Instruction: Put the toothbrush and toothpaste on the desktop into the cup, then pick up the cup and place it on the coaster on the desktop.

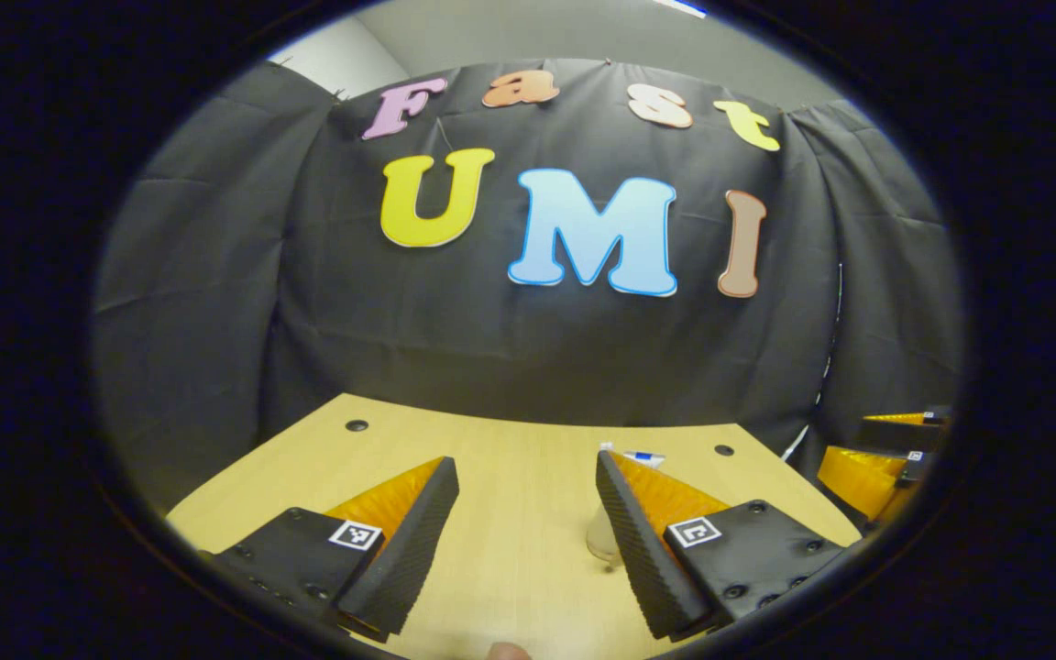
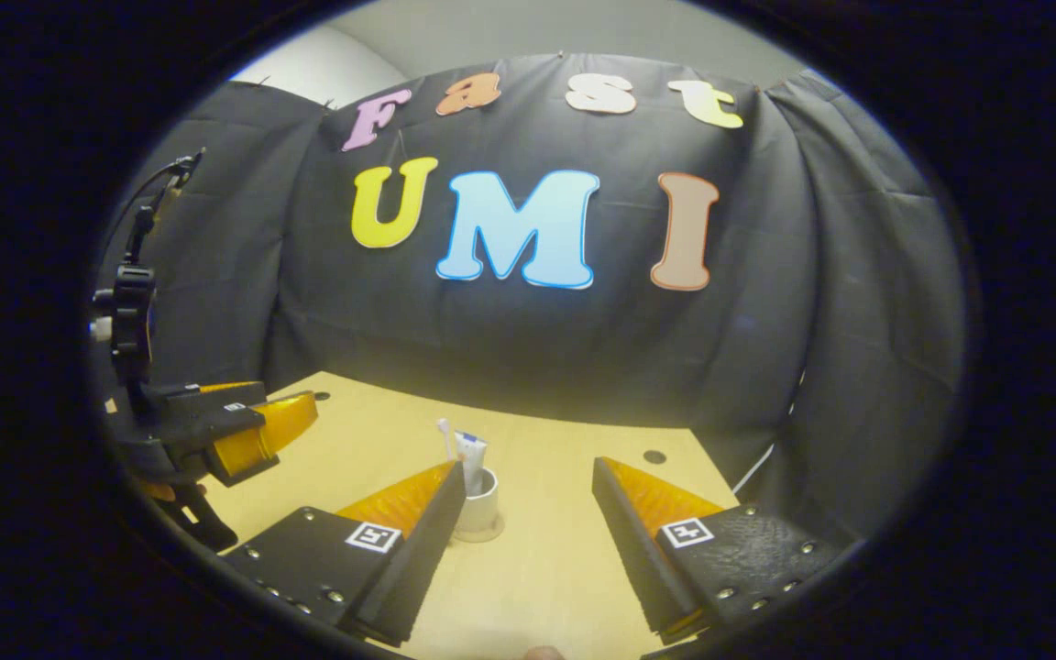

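In the right gripper view, the left gripper (image 2: pixel 294 417) hangs over the tabletop's (image 2: pixel 546 559) left edge; how wide its jaws stand cannot be told there. Further right the cup (image 2: pixel 482 500) stands on the coaster (image 2: pixel 480 533), toothbrush (image 2: pixel 445 436) and toothpaste (image 2: pixel 471 451) upright inside, just behind the right gripper's (image 2: pixel 528 527) near finger. That gripper gapes wide, holding nothing. In the left gripper view, the left gripper (image 1: pixel 528 522) is likewise spread wide and empty, the cup (image 1: pixel 603 536) half hidden behind its right-hand finger
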Available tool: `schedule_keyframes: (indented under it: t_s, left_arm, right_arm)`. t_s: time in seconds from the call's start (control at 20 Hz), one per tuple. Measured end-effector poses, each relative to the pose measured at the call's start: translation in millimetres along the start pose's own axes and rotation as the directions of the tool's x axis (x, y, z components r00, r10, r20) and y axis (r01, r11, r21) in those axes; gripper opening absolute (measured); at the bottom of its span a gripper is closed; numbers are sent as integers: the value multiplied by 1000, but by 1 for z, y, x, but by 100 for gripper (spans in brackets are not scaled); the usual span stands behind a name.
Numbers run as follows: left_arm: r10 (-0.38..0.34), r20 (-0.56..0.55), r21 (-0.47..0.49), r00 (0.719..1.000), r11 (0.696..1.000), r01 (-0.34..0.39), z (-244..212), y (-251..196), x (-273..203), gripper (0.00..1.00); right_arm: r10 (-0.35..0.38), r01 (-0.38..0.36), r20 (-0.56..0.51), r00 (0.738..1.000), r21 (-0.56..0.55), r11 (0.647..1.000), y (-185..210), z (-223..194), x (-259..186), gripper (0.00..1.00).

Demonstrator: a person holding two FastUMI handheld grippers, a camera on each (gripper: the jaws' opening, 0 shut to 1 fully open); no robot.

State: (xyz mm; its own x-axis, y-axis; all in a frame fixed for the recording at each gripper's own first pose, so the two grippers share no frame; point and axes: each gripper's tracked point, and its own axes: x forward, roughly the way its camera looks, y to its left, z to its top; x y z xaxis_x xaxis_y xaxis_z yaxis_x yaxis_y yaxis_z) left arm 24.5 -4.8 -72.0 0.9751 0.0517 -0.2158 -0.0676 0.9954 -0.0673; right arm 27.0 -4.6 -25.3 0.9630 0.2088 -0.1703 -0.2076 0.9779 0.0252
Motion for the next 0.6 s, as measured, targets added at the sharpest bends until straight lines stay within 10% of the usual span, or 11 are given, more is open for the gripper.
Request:
schedule_keyframes:
  t_s: [0.6]
  left_arm:
    - [-74, 155, 87, 985, 994, 61, 43, -11, -27, 96]
  right_arm:
    - [-82, 83, 154, 985, 1, 997, 2, 35, -12, 88]
